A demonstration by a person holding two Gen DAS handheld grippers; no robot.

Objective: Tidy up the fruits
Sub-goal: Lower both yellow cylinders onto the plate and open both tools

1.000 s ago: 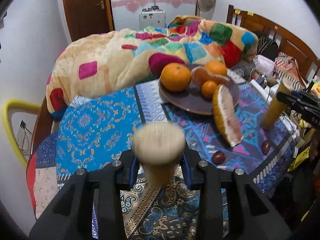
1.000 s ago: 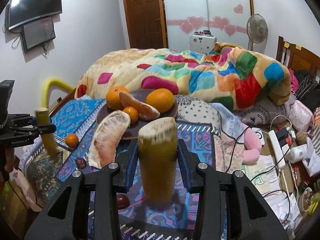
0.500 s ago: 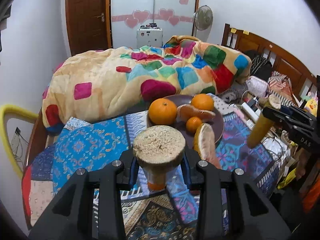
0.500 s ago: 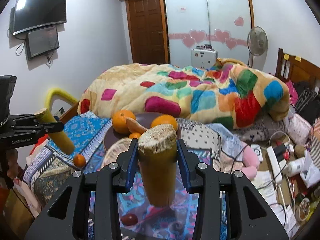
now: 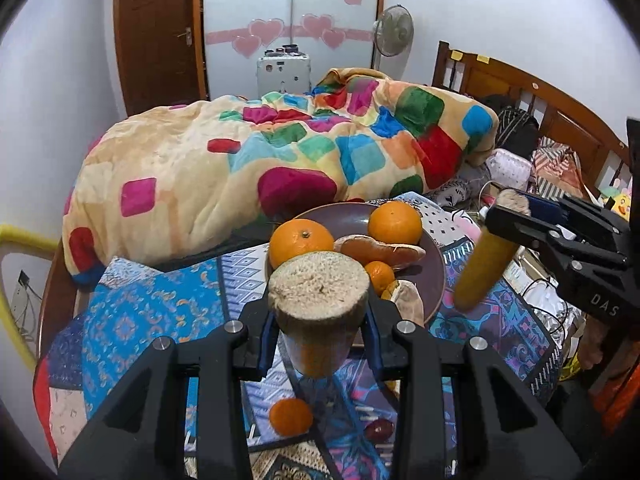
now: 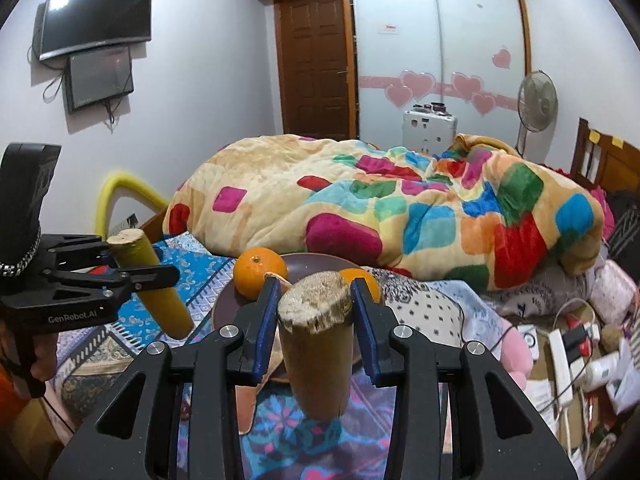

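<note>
Left gripper [image 5: 318, 326] clenches one yellow stalk [image 5: 318, 316], centre frame; right gripper [image 6: 314, 326] clenches a second stalk [image 6: 316, 356]. Plate [image 5: 340, 216], mid-frame, holds two oranges [image 5: 301, 242], one mandarin [image 5: 379, 276], one peeled piece [image 5: 378, 250]. Another mandarin [image 5: 291, 416] and one dark fruit [image 5: 380, 429] lie lower centre.

On the patterned cloth [image 5: 132, 320] ahead of me sits the plate [image 5: 348, 216], with two oranges [image 5: 301, 241] side by side on it, a peeled segment [image 5: 380, 249] between and in front of them, and a smaller orange [image 5: 379, 276] nearer me. A loose small orange [image 5: 291, 416] lies on the cloth well before the plate, a date [image 5: 379, 429] just right of it. Behind the plate lies the heaped blanket [image 5: 240, 168]; the fan [image 5: 394, 30] stands beyond that.
</note>
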